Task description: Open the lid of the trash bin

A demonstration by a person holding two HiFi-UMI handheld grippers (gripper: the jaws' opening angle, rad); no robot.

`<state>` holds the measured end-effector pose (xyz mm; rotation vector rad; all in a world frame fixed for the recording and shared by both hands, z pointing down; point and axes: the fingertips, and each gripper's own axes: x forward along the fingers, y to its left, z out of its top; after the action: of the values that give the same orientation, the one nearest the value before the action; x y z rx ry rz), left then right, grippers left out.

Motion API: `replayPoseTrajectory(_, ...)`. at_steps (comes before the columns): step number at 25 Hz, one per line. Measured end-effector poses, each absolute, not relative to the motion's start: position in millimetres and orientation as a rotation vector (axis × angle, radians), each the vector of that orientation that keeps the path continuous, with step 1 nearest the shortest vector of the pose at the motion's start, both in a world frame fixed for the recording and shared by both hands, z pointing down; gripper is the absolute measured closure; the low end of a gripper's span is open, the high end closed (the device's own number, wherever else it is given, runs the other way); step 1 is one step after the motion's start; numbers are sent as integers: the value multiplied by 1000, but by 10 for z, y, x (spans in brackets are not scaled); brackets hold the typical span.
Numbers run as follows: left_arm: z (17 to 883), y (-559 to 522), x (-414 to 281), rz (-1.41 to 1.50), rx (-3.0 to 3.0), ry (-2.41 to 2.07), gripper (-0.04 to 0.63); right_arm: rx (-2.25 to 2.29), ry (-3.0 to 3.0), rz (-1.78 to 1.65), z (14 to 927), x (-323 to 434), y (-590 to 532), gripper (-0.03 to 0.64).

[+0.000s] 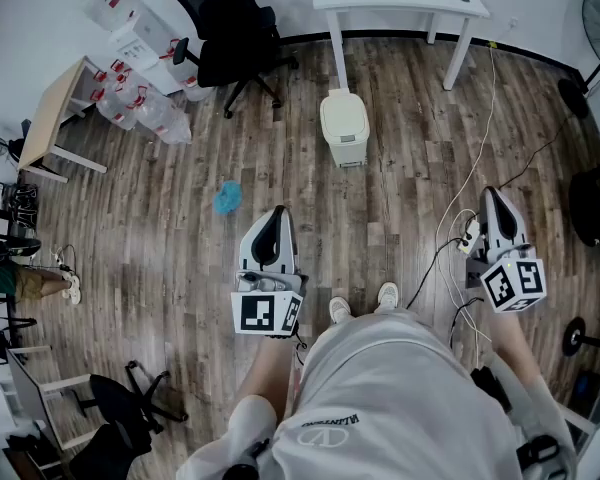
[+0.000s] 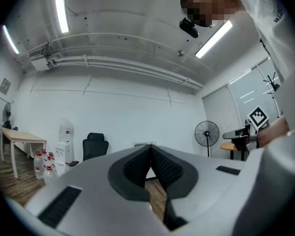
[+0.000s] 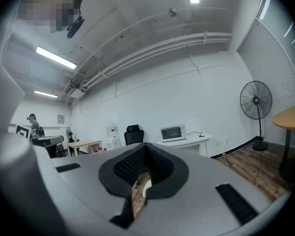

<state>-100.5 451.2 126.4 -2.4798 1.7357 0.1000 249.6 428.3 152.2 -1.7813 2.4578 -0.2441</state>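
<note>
Cream plastic, the trash bin (image 1: 344,128) stands on the wood floor (image 1: 280,158) at our twelve o'clock, lid (image 1: 343,109) down, well apart from both grippers. Our left gripper (image 1: 277,214) is nearer, with the bin at its one o'clock; from the right gripper (image 1: 491,194) it lies at ten. Both have their jaws closed together on nothing.

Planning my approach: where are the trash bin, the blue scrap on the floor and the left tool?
trash bin (image 1: 344,118), head view, top of its lid.
blue scrap (image 1: 227,197), head view, its middle.
left tool (image 1: 279,213), head view, between its tips.
</note>
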Motion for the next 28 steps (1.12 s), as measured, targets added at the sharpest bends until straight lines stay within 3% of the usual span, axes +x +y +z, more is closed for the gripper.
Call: replayPoseTrajectory(28,1275,4339,-238,35,-2436,1812,595,-1614,2517,-353,1633,3078,3800,600)
